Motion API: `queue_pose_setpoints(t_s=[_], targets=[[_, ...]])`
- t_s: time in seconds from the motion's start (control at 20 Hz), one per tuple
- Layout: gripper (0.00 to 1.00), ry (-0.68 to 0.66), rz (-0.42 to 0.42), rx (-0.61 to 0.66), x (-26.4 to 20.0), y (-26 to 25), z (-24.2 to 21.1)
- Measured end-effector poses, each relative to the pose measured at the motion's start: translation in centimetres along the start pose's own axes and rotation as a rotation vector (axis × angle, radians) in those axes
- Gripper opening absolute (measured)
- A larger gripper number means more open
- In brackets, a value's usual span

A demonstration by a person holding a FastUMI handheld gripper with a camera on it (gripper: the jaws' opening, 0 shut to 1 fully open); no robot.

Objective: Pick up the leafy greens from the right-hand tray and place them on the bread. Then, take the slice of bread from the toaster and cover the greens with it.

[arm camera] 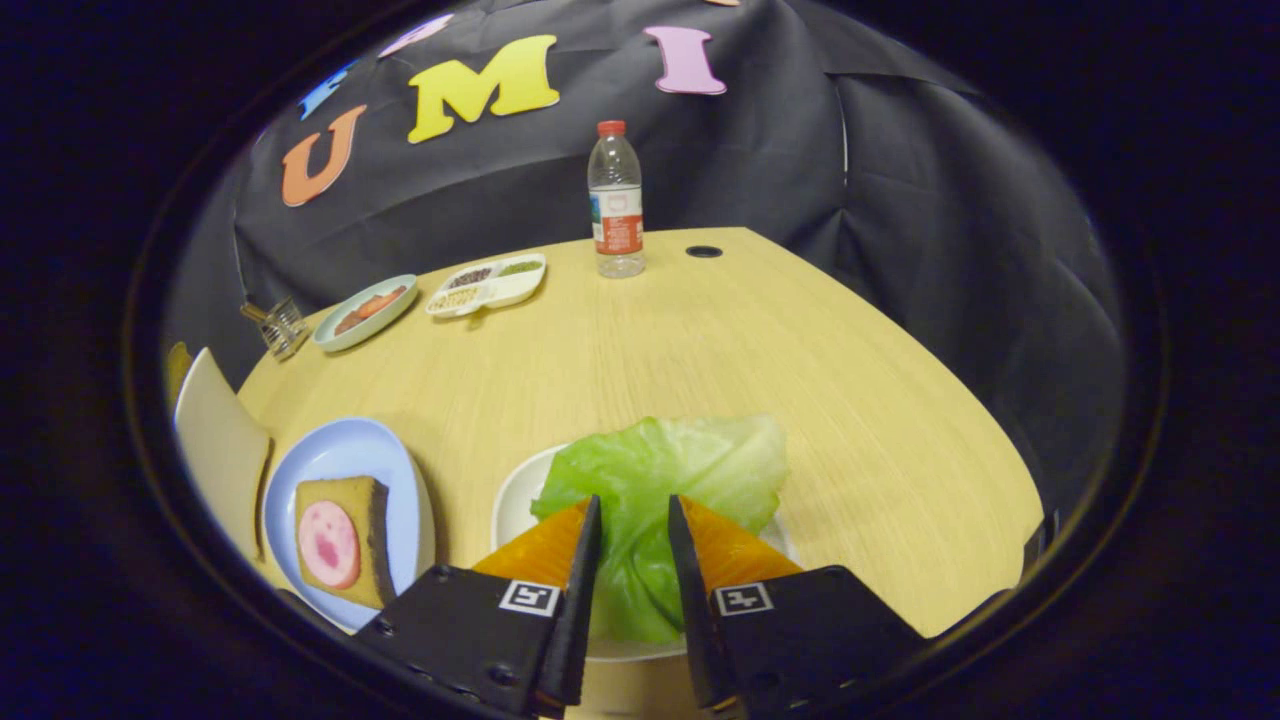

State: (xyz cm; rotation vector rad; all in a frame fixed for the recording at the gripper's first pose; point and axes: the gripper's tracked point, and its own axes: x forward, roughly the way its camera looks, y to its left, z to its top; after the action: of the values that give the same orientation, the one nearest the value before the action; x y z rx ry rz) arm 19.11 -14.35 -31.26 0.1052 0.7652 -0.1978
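A green lettuce leaf [680,465] lies on a white tray [515,500] right ahead of me. My gripper [633,510] has its two fingers narrowed around the near part of the leaf, which bunches up between them. The far part of the leaf spreads out beyond the fingertips. To the left of the tray, a blue plate [330,460] holds a brown bread slice [375,520] topped with a round pink slice of ham [328,545]. Further left stands a white toaster [220,445], with a tan edge, perhaps bread [178,365], at its top.
On the far side of the wooden table [700,340] stand a water bottle [615,200], a divided white dish [488,285], a pale green plate of food [365,310] and a small wire rack [278,325]. The table's edge curves round to my right.
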Motion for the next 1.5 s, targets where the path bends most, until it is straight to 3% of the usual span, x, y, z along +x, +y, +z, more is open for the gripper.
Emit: queue_pose_setpoints(t_s=[0.1, 0.2, 0.35, 0.4, 0.7, 1.0, 1.35, 1.5], targets=[[0.42, -0.007, 0.015, 0.001, 0.1, 0.5, 0.1], [0.06, 0.004, 0.008, 0.047, 0.1, 0.6, 0.1], [0.06, -0.002, 0.016, 0.096, -0.5, 0.7, 0.6], [0.0, -0.001, 0.033, 0.107, -0.7, 1.1, 0.6], [0.0, -0.055, 0.094, 0.085, -5.4, 3.7, 2.6], [0.0, -0.075, 0.254, 0.042, -9.5, 11.1, 2.3], [0.01, -0.009, 0.368, -0.034, -9.0, 19.7, -1.2], [0.0, -0.008, 0.36, -0.079, -8.6, 21.6, -1.8]])
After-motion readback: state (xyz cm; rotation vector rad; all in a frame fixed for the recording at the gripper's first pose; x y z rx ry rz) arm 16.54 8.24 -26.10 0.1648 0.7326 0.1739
